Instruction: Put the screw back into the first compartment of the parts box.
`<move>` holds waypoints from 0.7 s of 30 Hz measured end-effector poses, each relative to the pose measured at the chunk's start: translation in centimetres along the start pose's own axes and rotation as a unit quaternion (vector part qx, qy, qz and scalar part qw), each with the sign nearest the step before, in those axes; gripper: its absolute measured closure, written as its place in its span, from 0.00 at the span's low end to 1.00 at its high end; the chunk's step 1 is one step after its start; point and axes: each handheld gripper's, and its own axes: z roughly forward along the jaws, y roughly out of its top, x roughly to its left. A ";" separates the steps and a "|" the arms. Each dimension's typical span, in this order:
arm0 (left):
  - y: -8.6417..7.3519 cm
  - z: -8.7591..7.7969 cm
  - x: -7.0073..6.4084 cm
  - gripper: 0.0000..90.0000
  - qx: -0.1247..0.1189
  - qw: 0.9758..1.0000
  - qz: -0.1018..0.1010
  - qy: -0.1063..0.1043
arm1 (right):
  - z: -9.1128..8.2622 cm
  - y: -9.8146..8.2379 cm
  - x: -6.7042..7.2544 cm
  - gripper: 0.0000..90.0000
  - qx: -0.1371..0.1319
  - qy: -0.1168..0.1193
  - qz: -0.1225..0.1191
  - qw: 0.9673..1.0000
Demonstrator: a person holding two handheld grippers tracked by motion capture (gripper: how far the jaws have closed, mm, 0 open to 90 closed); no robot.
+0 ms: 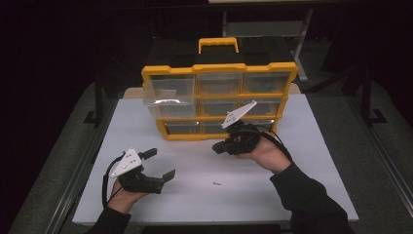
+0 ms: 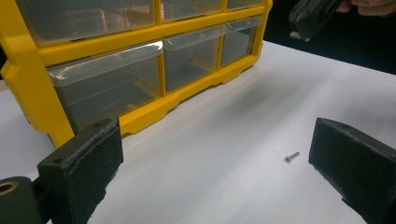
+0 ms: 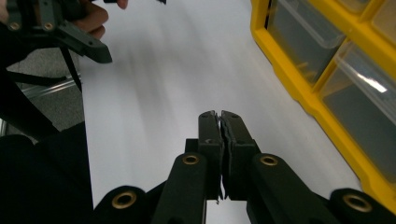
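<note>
We hold the right gripper (image 1: 219,147) lifted near the yellow organizer (image 1: 219,68), jaws pressed together on something thin, likely a screw bound for the pulled-out top-left drawer (image 1: 163,100). Left gripper (image 1: 160,163) waits near-left, jaws wide apart. A loose screw (image 2: 292,157) lies on the white table (image 1: 292,165) between us.

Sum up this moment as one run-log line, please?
left gripper: jaws open, empty | right gripper: jaws shut, possibly pinching something tiny | screw: loose on table | organizer: top-left drawer out

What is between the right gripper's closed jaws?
In the right gripper view, the right gripper is shut, with something thin, possibly a screw, showing in the seam; most of it is covered by the pads.
</note>
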 end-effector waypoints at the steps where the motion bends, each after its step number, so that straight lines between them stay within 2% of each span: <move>1: 0.0 0.0 0.0 0.03 -0.001 1.000 0.001 0.000 | -0.1 0.1 0.0 0.97 0.000 0.000 -0.001 1.000; 3: 0.0 0.0 0.1 0.03 -0.001 1.000 0.006 0.000 | -0.4 0.4 0.0 0.97 0.000 -0.001 -0.003 1.000; 4: 0.0 0.0 0.0 0.03 -0.001 1.000 0.001 0.000 | -0.5 0.6 0.1 0.97 0.000 0.000 0.002 1.000; 10: 0.0 0.0 0.1 0.03 -0.001 1.000 0.002 0.001 | -1.1 1.4 0.0 0.97 -0.004 -0.002 -0.010 1.000; 13: 0.0 0.0 0.1 0.03 -0.001 1.000 0.001 0.001 | -1.4 1.8 0.0 0.97 -0.008 -0.001 -0.008 1.000; 16: 0.0 0.0 0.1 0.03 0.000 1.000 0.001 0.001 | -1.7 2.1 -0.2 0.97 -0.011 -0.003 -0.022 1.000; 21: 0.0 0.0 0.0 0.03 -0.001 1.000 0.003 0.000 | -2.3 2.8 -0.1 0.97 -0.016 -0.002 -0.021 1.000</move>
